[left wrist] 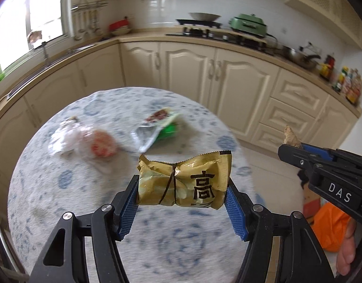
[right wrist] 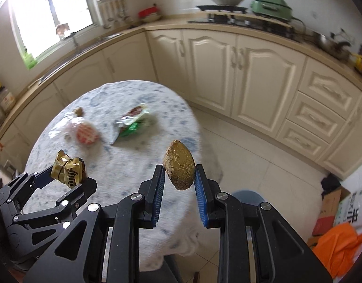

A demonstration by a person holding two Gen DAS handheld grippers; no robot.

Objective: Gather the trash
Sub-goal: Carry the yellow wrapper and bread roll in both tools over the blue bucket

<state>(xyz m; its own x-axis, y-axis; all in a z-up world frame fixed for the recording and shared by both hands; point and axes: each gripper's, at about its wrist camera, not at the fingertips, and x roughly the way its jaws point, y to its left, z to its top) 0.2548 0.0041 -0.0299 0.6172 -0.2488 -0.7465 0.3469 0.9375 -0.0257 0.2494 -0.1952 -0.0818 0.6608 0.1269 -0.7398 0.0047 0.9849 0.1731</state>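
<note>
Left wrist view: the gold wrapper [left wrist: 184, 179], light and crinkly, is pinched end to end by the half-open left tool [left wrist: 181, 198] above the worktop [left wrist: 63, 188]. At 3 o'clock, a stiff, rough brown husk [right wrist: 179, 168] is clamped across its middle by the nearly closed right tool [right wrist: 178, 184].

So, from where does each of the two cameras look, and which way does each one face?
Left wrist: sits on the left gripper, looking down-forward over the round table; its fingers clamp a gold packet; the right gripper and some fingers show at right.
Right wrist: sits on the right gripper, facing the same way; it clamps a brown husk piece; the left gripper shows at left.
Shared: table, green wrapper, clear red-label bag, orange bag, cabinets.
</note>
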